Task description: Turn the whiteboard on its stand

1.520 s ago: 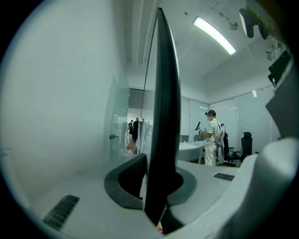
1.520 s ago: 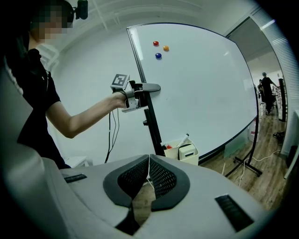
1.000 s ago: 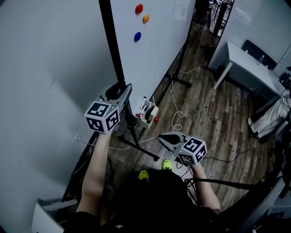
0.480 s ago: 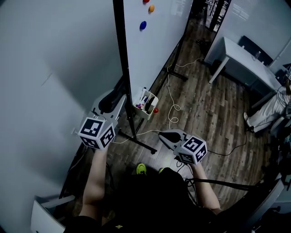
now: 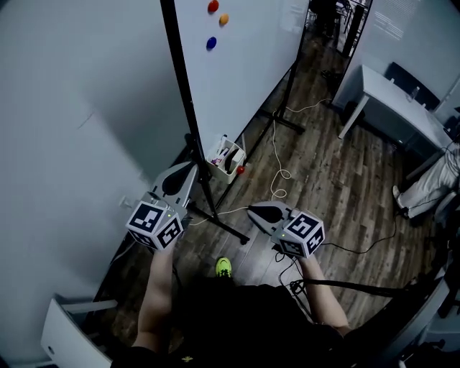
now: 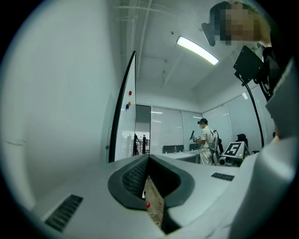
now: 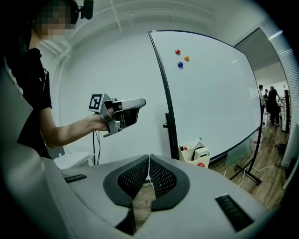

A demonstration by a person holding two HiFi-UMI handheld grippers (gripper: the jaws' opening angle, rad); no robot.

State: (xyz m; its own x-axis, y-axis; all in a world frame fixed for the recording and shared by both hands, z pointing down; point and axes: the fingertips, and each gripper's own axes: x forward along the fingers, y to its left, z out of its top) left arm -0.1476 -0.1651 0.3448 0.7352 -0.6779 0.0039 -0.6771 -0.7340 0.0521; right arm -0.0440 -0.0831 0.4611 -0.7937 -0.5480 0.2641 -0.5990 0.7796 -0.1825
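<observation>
The whiteboard [image 5: 244,65] stands on its black wheeled stand [image 5: 215,215], with its black side edge [image 5: 185,108] nearest me and three coloured magnets [image 5: 213,21] near the top. My left gripper [image 5: 191,167] hovers just left of that edge, not touching it. Its jaws have just been closing and are now shut with nothing between them [image 6: 148,158]. My right gripper [image 5: 251,210] hangs lower and to the right over the floor, its pads meeting empty [image 7: 149,158]. The right gripper view shows the board face [image 7: 215,93] and the left gripper [image 7: 140,105] left of the edge post [image 7: 167,112].
A cream basket of markers [image 5: 225,156] hangs at the board's lower edge. Cables [image 5: 279,172] trail over the wooden floor. A white desk [image 5: 392,100] stands at the right and a person [image 5: 431,183] stands beyond it. The wall [image 5: 79,108] runs close on the left.
My left gripper has drawn back from the board's black edge toward me and lower, and its jaws have closed. The right gripper has hardly shifted.
</observation>
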